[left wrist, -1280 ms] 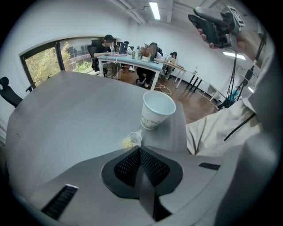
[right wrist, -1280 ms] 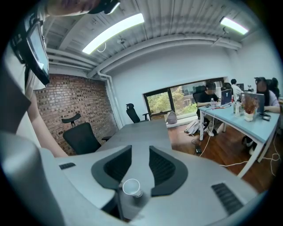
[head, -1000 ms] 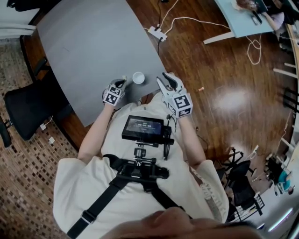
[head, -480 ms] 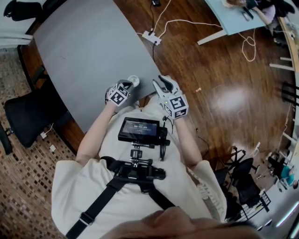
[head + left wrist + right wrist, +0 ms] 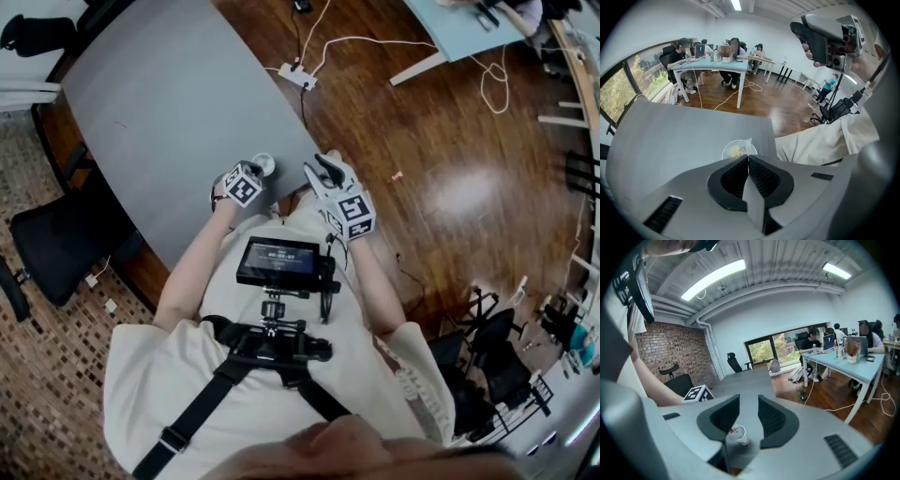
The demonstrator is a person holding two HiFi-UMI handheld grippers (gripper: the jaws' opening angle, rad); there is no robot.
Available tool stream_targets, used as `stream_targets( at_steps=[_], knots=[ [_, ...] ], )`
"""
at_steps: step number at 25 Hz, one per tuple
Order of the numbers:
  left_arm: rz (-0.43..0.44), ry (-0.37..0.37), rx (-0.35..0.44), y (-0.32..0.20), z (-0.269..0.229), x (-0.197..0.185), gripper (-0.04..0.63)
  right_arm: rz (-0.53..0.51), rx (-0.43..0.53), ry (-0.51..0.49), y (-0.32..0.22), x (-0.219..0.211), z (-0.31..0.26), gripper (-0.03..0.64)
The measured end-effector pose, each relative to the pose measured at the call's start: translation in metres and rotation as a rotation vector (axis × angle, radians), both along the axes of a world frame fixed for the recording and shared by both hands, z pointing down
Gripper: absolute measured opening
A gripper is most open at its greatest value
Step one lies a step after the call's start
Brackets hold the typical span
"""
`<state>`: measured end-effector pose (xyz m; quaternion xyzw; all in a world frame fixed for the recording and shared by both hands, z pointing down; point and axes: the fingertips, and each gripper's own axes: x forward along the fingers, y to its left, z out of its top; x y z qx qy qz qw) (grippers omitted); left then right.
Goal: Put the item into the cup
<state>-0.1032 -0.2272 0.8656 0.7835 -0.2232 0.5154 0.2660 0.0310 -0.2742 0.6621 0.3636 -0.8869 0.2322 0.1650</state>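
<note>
Only the left gripper view looks down into the cup (image 5: 738, 149). A yellowish item (image 5: 736, 151) lies inside it. The left gripper (image 5: 748, 158) hangs directly above the cup with its fingers pressed together. A thin pale corner shows at their tips, and I cannot tell whether it is pinched. The right gripper view shows the right gripper (image 5: 749, 404) with its fingers apart and gripping nothing, the cup visible through the gap. The head view places the cup close to the edge of the worktop (image 5: 169, 103) nearest the person. Bare worktop stretches beyond the cup, and wooden floor (image 5: 422, 150) lies to the cup's right.
</note>
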Motion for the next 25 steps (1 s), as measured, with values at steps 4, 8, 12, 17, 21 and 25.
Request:
stream_targets(
  at_steps=[4,8,12,17,21,25],
  knots=[
    [0.007,-0.044,-0.037,0.002,0.014,-0.004,0.123,-0.001,0.013,-0.002,-0.002,0.000,-0.002,0.150],
    [0.000,-0.061,-0.042,0.005,0.017,-0.006,0.150,-0.002,-0.002,-0.010,-0.002,0.000,0.001,0.150],
    [-0.014,-0.039,-0.003,0.004,0.004,-0.003,0.150,-0.008,-0.008,-0.010,-0.002,0.001,0.004,0.150],
    [-0.087,0.007,0.039,0.004,-0.010,-0.010,0.150,-0.011,-0.009,-0.009,0.000,-0.001,0.003,0.150],
    [-0.192,0.144,0.045,0.008,-0.036,-0.012,0.150,-0.003,0.010,0.002,0.008,-0.008,-0.006,0.150],
    [-0.290,0.286,0.098,0.018,-0.081,-0.035,0.149,0.009,0.034,0.017,0.018,-0.014,-0.016,0.150]
  ],
)
